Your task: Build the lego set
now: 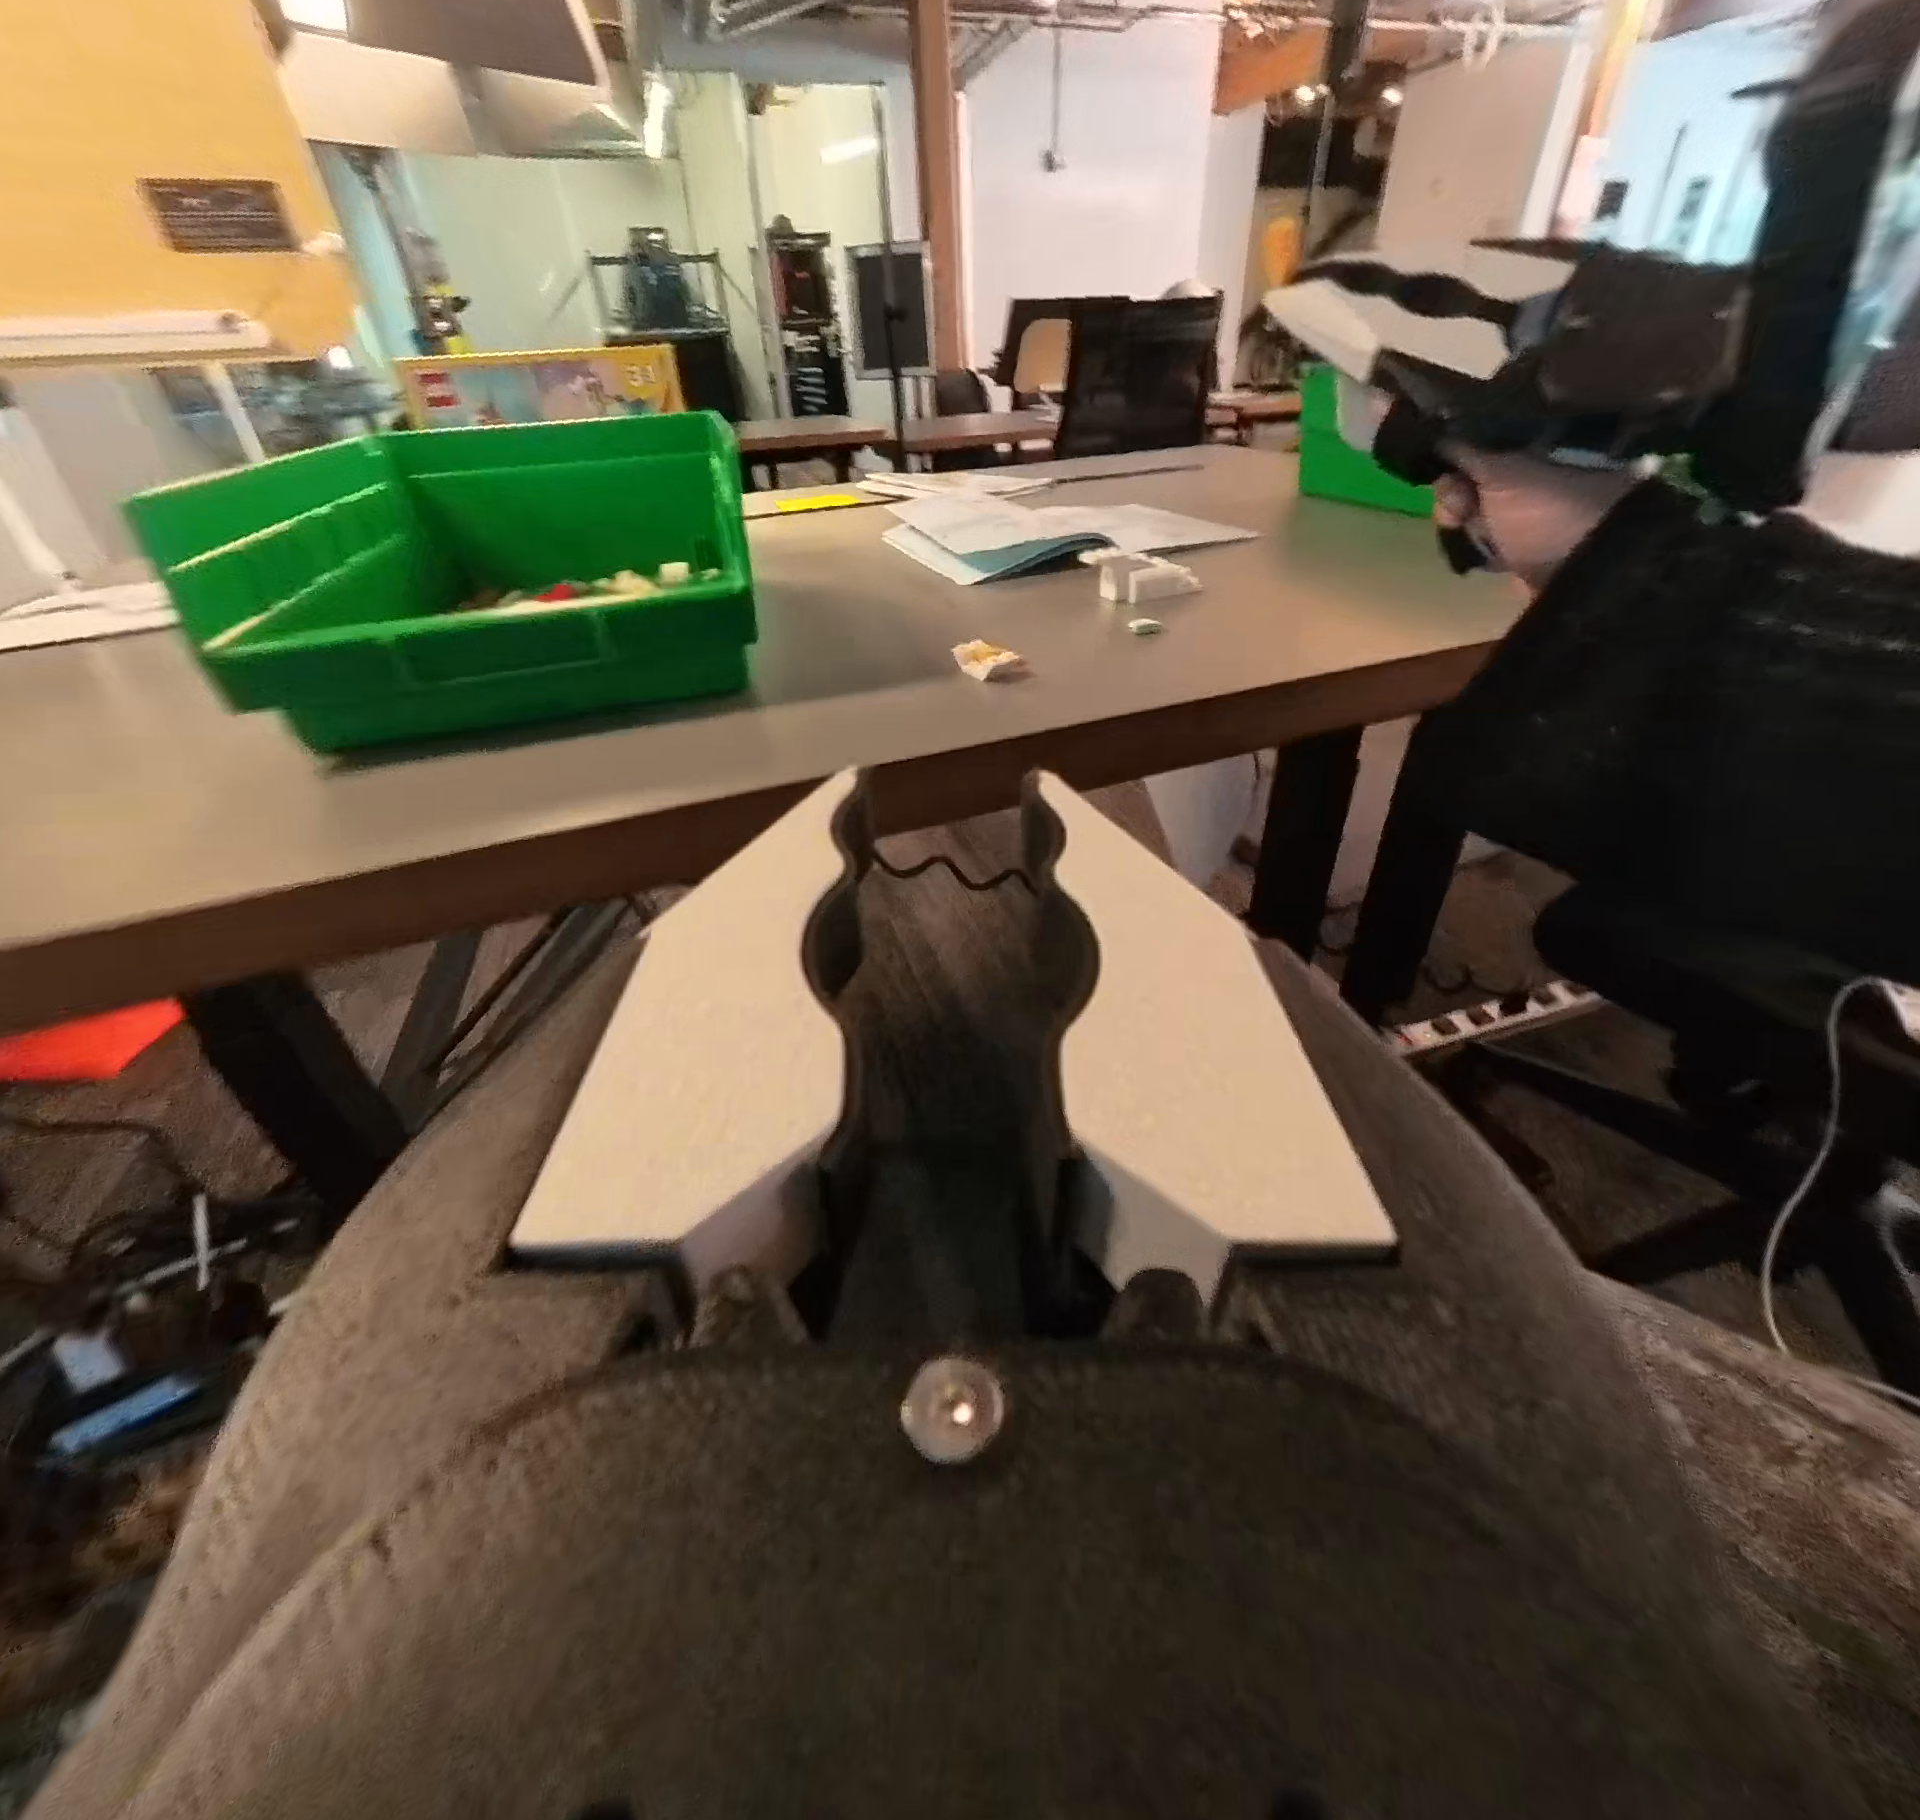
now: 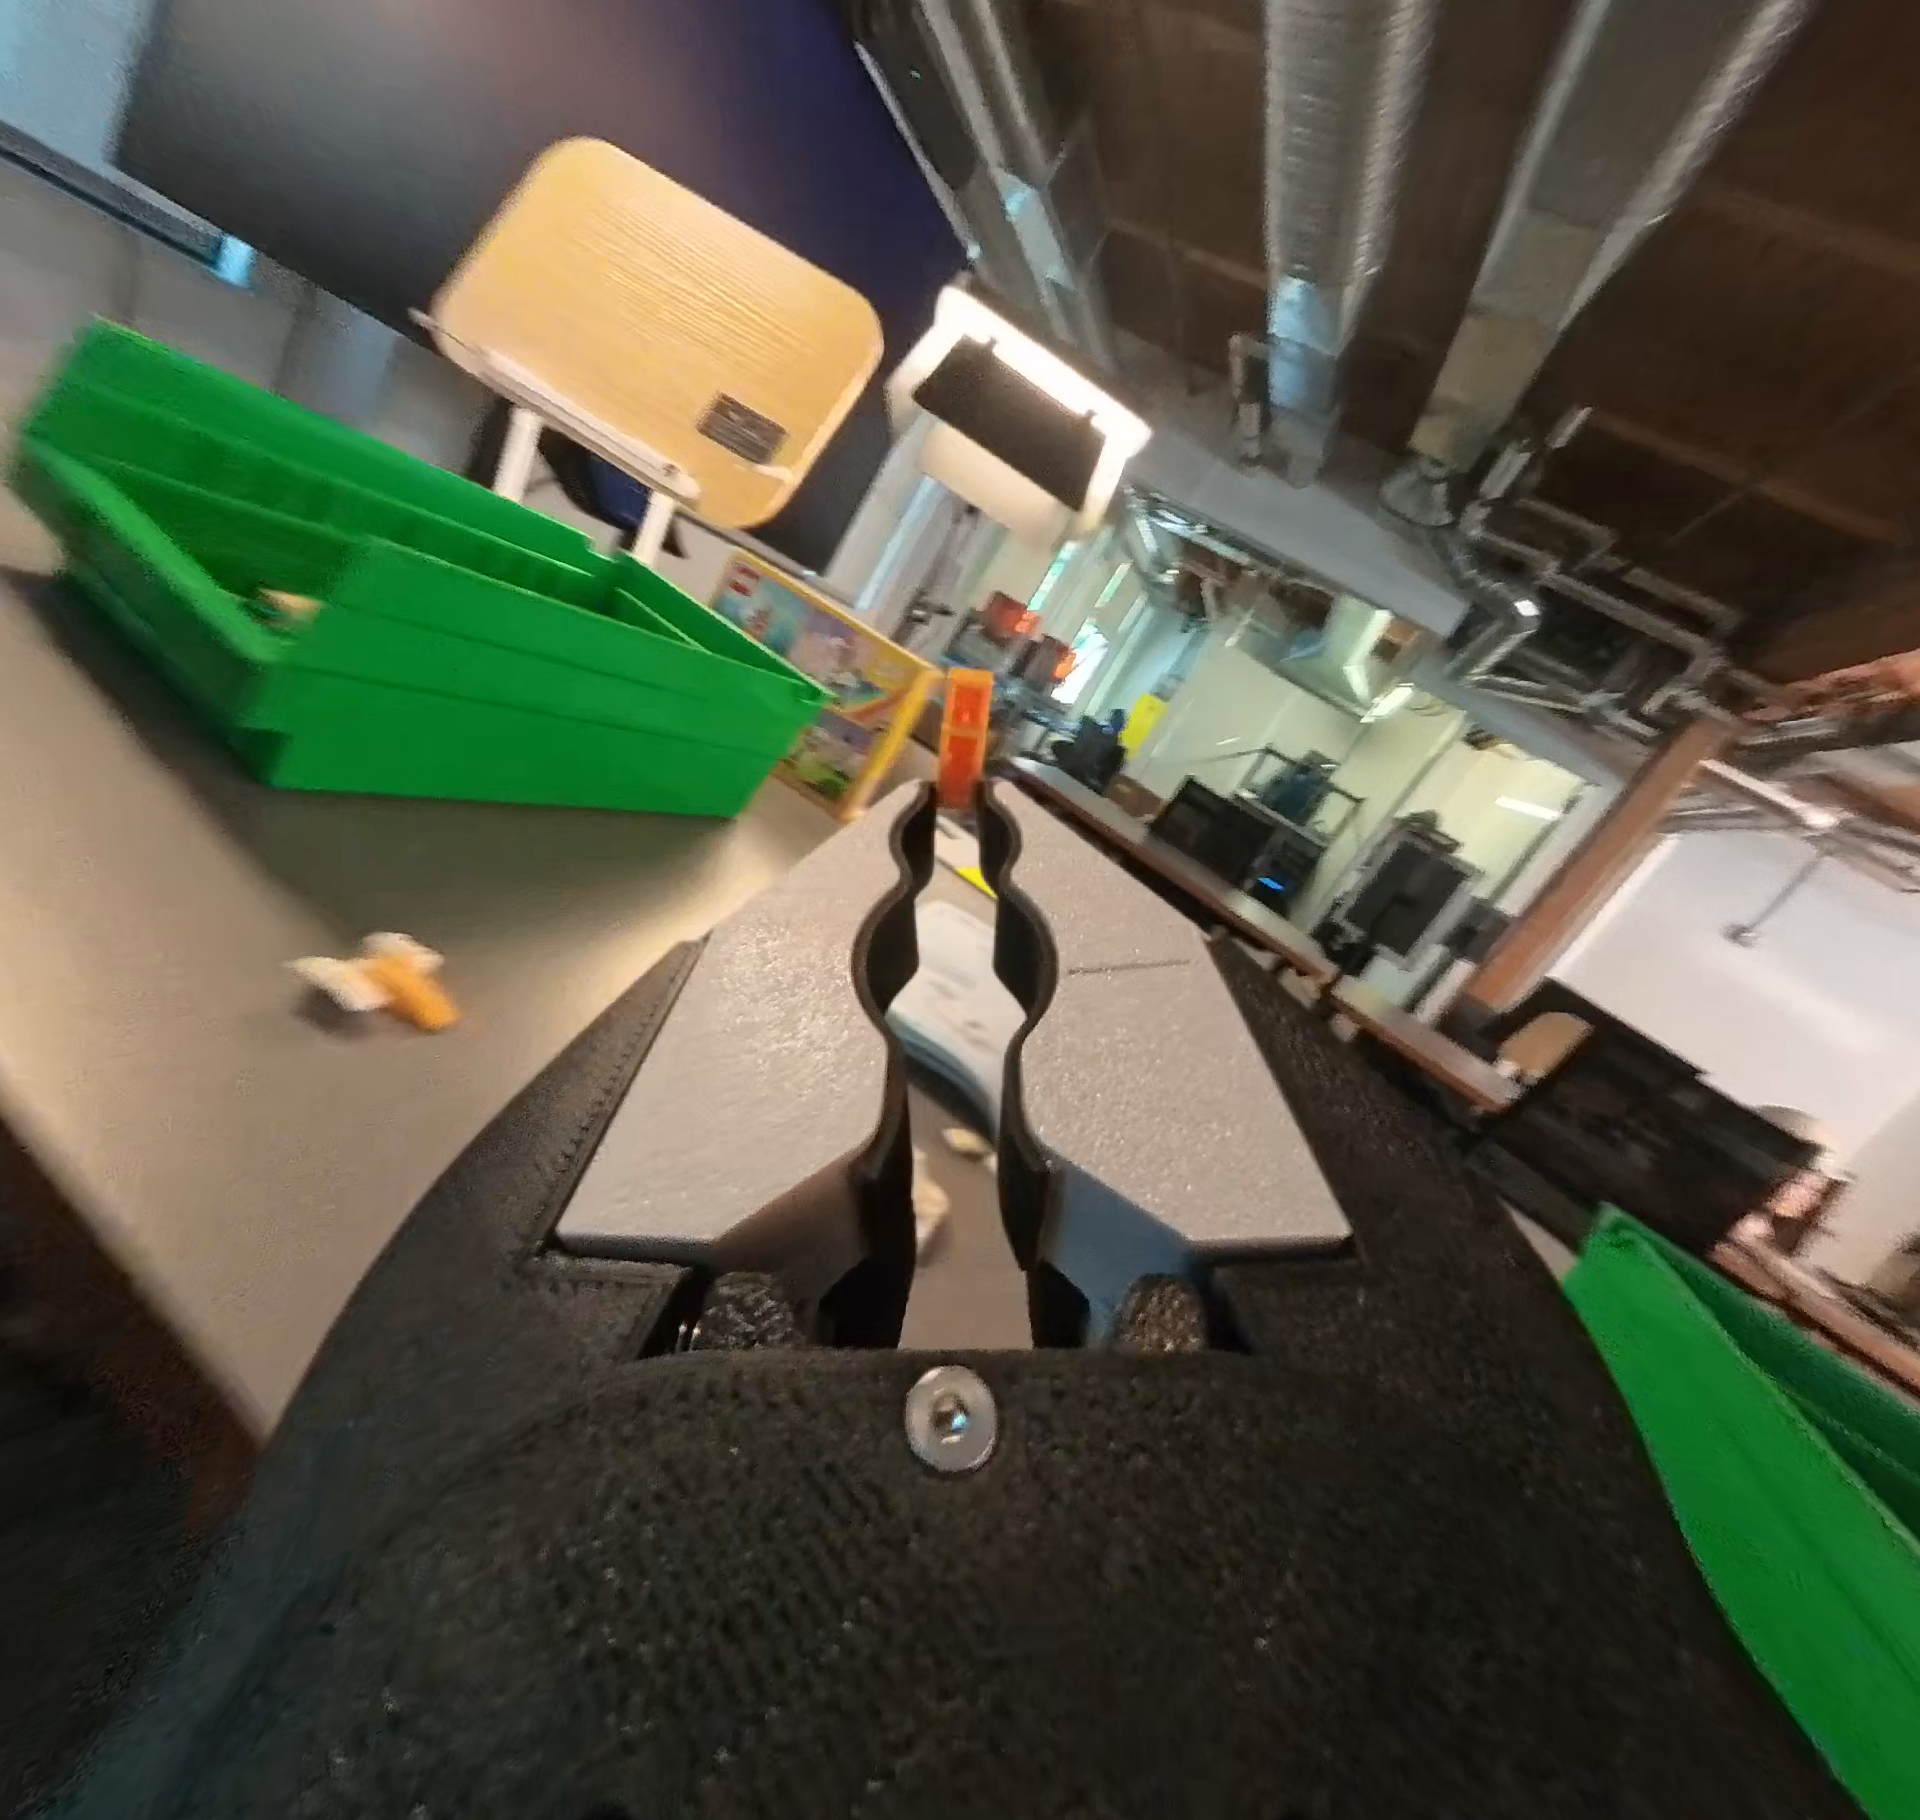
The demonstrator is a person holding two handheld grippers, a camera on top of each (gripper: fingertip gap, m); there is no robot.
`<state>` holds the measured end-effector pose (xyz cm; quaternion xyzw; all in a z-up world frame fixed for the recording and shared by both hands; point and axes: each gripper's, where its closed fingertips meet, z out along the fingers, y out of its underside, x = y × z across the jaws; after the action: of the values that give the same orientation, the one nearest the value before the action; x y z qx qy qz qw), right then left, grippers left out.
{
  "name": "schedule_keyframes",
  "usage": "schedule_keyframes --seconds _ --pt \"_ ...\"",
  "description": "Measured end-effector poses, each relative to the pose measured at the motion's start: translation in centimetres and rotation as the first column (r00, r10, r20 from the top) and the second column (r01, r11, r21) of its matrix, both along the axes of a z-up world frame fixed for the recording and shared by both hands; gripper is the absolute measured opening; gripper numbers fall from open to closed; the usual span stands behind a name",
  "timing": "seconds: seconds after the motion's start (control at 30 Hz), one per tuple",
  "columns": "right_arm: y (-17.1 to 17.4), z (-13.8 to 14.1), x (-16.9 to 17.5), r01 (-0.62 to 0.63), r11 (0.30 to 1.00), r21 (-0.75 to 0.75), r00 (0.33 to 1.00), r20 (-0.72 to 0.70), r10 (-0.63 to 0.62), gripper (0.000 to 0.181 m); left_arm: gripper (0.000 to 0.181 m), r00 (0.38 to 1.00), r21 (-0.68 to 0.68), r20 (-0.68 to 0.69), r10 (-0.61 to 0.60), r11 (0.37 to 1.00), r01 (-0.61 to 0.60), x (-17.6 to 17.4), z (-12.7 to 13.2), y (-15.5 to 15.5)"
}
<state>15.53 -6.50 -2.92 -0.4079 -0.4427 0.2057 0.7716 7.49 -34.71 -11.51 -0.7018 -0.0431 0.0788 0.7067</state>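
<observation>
My left gripper [image 1: 948,794] is open and empty, held in front of and just below the table's near edge. My right gripper [image 2: 958,791] is shut on a small orange Lego piece [image 2: 964,726] that sticks up past its fingertips, above the table. It also shows in the left wrist view [image 1: 1311,318], raised at the right with a black sleeve behind it. A green bin [image 1: 582,648] holds several loose bricks [image 1: 582,588]. A small white build [image 1: 1143,577], a tiny piece [image 1: 1143,627] and a white-and-yellow build [image 1: 987,658] [image 2: 376,975] lie on the grey table [image 1: 623,762].
An open instruction booklet [image 1: 1039,534] lies behind the white build. A second green bin [image 1: 1351,471] [image 2: 1766,1458] stands at the right. The Lego box [image 1: 540,388] [image 2: 831,700] stands behind the first bin [image 2: 499,731]. Cables and a power strip [image 1: 1496,1017] lie on the floor under the table. Tip to tip, the grippers are about 30 centimeters apart. About 20 centimeters separates my right fingertips from the white-and-yellow build [image 1: 987,658].
</observation>
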Motion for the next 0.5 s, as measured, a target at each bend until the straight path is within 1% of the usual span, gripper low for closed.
schedule_keyframes --seconds 0.1,0.2,0.27,0.37,0.43,0.5 --pt "5.0 -0.3 -0.1 0.150 0.986 0.073 0.989 -0.017 -0.149 0.006 0.030 0.993 -0.052 -0.053 -0.102 0.994 0.099 -0.7 0.1 4.1" --pt "8.9 -1.3 0.0 0.262 0.961 0.092 0.965 -0.011 -0.262 0.006 0.030 0.973 -0.044 -0.095 -0.213 0.977 0.209 -1.3 0.3 8.2" --pt "9.4 -0.8 0.4 0.303 0.947 0.105 0.953 -0.036 -0.301 0.006 0.030 0.950 -0.004 -0.081 -0.300 0.954 0.301 -1.5 0.6 10.7" --pt "9.4 -0.9 0.3 0.338 0.928 0.156 0.941 -0.017 -0.339 0.006 0.030 0.903 0.036 -0.030 -0.429 0.902 0.430 -1.2 1.2 13.9" --pt "9.2 -0.9 0.2 0.347 0.921 0.179 0.937 -0.011 -0.351 0.006 0.030 0.877 0.039 -0.016 -0.481 0.876 0.481 -0.8 1.6 15.2" --pt "9.2 -1.1 0.0 0.351 0.917 0.191 0.934 0.005 -0.358 0.006 0.029 0.865 0.040 -0.034 -0.500 0.865 0.501 -0.4 1.9 15.9"
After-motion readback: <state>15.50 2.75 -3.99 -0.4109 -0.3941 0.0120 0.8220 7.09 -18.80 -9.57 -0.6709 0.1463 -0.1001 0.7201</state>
